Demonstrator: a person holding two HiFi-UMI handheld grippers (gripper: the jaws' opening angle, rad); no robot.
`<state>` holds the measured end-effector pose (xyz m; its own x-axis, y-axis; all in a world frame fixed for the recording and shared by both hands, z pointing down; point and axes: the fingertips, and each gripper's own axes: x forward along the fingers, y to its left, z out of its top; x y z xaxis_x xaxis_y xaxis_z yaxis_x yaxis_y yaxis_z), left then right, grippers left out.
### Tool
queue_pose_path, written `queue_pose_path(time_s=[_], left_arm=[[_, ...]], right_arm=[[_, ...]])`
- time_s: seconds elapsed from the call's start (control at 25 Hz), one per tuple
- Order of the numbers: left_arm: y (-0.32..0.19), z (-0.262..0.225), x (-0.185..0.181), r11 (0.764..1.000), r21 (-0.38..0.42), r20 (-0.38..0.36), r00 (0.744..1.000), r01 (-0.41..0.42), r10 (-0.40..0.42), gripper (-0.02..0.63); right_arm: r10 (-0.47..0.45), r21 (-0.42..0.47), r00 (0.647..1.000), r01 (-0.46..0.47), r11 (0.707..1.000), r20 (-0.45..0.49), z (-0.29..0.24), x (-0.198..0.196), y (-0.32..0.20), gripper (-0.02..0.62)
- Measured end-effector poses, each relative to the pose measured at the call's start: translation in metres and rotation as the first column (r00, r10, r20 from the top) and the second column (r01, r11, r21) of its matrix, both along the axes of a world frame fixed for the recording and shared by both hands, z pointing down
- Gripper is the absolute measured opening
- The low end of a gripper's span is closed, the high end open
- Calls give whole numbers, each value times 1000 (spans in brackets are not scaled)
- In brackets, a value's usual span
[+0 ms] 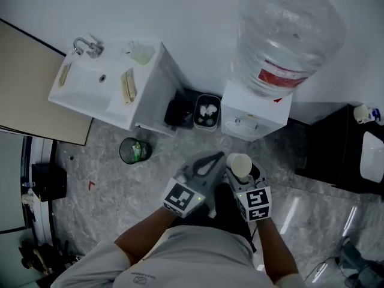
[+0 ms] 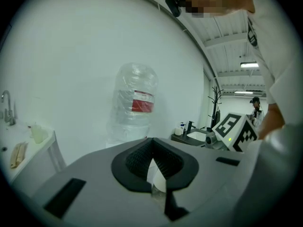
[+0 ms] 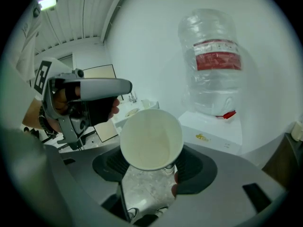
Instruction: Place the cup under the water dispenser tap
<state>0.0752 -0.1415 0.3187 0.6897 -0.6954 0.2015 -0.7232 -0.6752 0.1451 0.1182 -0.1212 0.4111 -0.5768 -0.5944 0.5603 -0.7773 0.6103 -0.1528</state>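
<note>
A white paper cup [image 3: 151, 138] stands upright between the jaws of my right gripper [image 3: 151, 168], which is shut on its lower part; the cup's open mouth [image 1: 240, 164] faces up in the head view. The water dispenser [image 1: 255, 116] is ahead against the wall, a big clear bottle [image 1: 288, 32] with a red label on top and its tap recess [image 1: 247, 123] on the front. The cup is short of the dispenser and above the floor. My left gripper [image 1: 216, 158] is just left of the cup, its dark pads [image 2: 137, 160] meeting at the tips with nothing between them.
A white sink cabinet [image 1: 90, 86] stands at the left wall. A round mesh bin [image 1: 134, 150] and a small black bin [image 1: 207, 111] holding white bits sit on the floor between sink and dispenser. A dark counter [image 1: 339, 152] with a basin is at the right.
</note>
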Motion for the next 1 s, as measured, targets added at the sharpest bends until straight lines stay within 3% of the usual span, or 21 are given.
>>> queue_pose_path(time_s=[0.16, 0.44, 0.76, 1.0], left_arm=[[-30, 25, 0, 1000, -10, 13, 1000, 16, -16, 5], [-70, 113, -9, 998, -55, -14, 999, 29, -29, 6], [-96, 202, -15, 998, -61, 23, 1000, -10, 11, 6], [-105, 258, -22, 996, -87, 29, 1000, -6, 9, 6]], right_arm=[[-22, -22, 1000, 22, 1000, -17, 43, -5, -31, 282], [-33, -46, 998, 31, 998, -59, 145, -16, -71, 282], [2, -128, 993, -18, 992, -119, 299, -17, -100, 282], [63, -125, 984, -84, 989, -168, 379, -2, -130, 282]])
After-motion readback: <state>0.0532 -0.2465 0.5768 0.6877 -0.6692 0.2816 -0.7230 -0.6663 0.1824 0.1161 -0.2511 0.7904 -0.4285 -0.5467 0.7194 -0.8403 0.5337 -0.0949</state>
